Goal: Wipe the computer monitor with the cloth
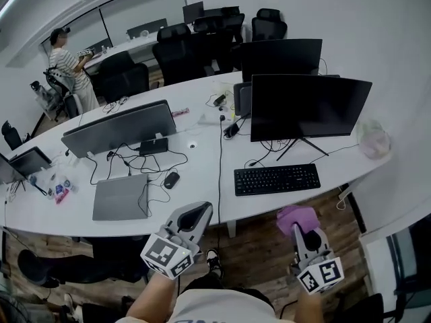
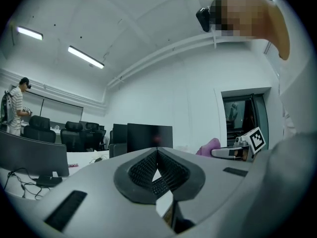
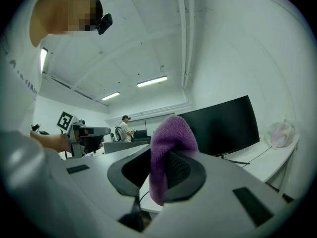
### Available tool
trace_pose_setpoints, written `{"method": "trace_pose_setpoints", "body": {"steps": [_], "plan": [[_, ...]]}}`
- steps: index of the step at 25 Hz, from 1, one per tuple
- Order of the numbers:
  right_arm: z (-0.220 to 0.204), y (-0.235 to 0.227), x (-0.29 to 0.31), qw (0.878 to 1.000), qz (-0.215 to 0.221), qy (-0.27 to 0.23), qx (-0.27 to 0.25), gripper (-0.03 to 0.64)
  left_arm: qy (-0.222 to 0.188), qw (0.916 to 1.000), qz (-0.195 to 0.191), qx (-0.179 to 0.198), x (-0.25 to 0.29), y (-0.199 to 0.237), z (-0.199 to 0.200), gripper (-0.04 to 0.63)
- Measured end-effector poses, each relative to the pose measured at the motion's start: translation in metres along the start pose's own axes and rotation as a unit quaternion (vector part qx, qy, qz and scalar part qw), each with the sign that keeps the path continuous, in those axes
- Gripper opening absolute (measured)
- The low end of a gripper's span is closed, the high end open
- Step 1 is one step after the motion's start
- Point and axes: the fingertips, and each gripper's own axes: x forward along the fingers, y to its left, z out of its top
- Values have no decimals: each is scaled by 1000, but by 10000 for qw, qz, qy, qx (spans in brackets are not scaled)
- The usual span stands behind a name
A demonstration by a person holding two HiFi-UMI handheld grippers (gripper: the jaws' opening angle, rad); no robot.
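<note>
My right gripper is clamped on the one purple cloth. Its two jaws press the fabric from both sides. The bunched end of the cloth pokes up and forward past the jaw tips, and a shorter tail hangs down between them, so its long axis runs roughly along the jaws.

My left gripper has its jaws brought together, tips touching, with nothing between them.

From the head view, both grippers sit low in front of me, short of the near edge of the white desk and over the wooden floor. The left gripper is on one side and the right gripper, with the cloth, is on the other.

The cloth is well apart from the computer monitor. The monitor stands upright on the desk ahead of my right side with its dark screen facing me and its long axis running left to right. One black keyboard lies just in front of it.

I count three large screens on this desk: that one, a second dark one behind it, and a grey one to the left that shows me its back. One closed laptop and one mouse lie near the left screen.
</note>
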Motion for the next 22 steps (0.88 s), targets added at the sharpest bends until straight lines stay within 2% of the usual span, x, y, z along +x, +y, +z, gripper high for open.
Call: {"method": "trace_pose_setpoints", "body": {"steps": [6,16,22], "plan": [[13,-6,58,9998,-60,66,-199,64,-108,9999,-92,46,27,43,2,9],[23,8,177,9974,-12,377,-617,64,-225,9995,-121,-188,61,145,-4,9],[14,11,232,9968,-53,510,-607,64,-234,9989,-227,-350,79,188,-14,9]]}}
